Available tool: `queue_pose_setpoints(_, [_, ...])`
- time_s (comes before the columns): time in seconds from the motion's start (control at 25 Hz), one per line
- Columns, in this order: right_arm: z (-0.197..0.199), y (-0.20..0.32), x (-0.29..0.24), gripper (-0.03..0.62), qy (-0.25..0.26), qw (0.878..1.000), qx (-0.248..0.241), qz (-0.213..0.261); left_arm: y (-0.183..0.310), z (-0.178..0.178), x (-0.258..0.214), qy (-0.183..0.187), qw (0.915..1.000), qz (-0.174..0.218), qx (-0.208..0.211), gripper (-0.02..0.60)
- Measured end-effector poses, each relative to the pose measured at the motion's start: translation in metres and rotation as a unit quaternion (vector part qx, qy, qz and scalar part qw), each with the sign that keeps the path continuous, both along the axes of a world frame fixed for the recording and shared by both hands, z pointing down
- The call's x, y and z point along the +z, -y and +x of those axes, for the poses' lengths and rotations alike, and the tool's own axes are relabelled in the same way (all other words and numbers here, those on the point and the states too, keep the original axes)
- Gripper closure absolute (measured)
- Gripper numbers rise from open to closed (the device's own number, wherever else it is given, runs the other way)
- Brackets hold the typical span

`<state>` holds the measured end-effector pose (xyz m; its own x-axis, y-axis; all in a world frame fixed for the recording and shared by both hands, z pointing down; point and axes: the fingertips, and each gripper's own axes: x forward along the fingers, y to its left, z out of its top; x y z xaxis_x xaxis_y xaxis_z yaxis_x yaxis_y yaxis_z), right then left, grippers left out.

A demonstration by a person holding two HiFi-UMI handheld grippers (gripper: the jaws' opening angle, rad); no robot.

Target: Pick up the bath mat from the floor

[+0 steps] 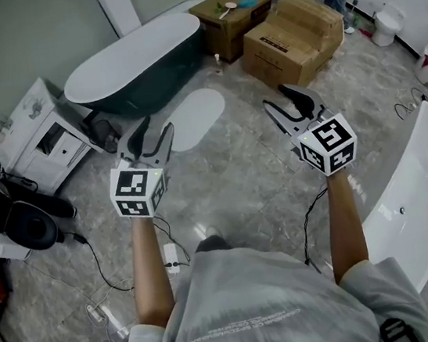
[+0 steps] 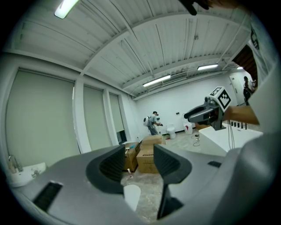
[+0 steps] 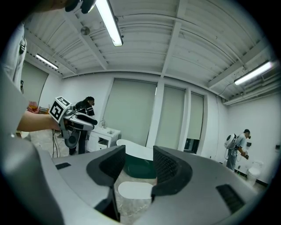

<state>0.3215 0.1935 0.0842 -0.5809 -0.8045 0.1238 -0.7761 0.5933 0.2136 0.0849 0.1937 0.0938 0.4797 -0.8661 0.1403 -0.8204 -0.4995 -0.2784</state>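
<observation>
Item: bath mat (image 1: pixel 195 117), white, oval; it lies flat on the floor just beside the dark bathtub (image 1: pixel 136 66), well ahead of us.
Left gripper (image 1: pixel 155 132) and right gripper (image 1: pixel 279 102): jaws apart, nothing between them; both are held out above the floor.
Hazards, as we judge: the thin mat may slip from the pads on smooth tile; the tub crowds its far edge; the floor cable (image 1: pixel 94 258) may snag our feet.

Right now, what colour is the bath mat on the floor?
Plain white bath mat, best seen in the head view, beside the dark bathtub.
</observation>
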Motion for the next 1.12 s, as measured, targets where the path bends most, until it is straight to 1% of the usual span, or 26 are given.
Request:
queue_pose_setpoints(0.32, [-0.008,0.018,0.006,0.391,-0.006,1.000,-0.003,-0.007,0.021,-0.005,0.008,0.001,1.0000,-0.009,0.003,0.380])
queue_pose_setpoints(0.52, [-0.011,0.046,0.017,0.387,-0.011,1.000,0.000,-0.018,0.051,-0.007,0.019,-0.003,0.9998,-0.017,0.006,0.380])
queue_pose_setpoints(0.76, [-0.023,0.111,0.032,0.387,-0.014,0.999,0.005,-0.030,0.119,-0.021,0.035,-0.015,0.9996,-0.022,0.007,0.381])
queue_pose_setpoints(1.12, [-0.063,0.243,0.033,0.387,-0.021,0.999,0.000,-0.046,0.250,-0.052,0.042,-0.012,0.9992,-0.035,0.014,0.381])
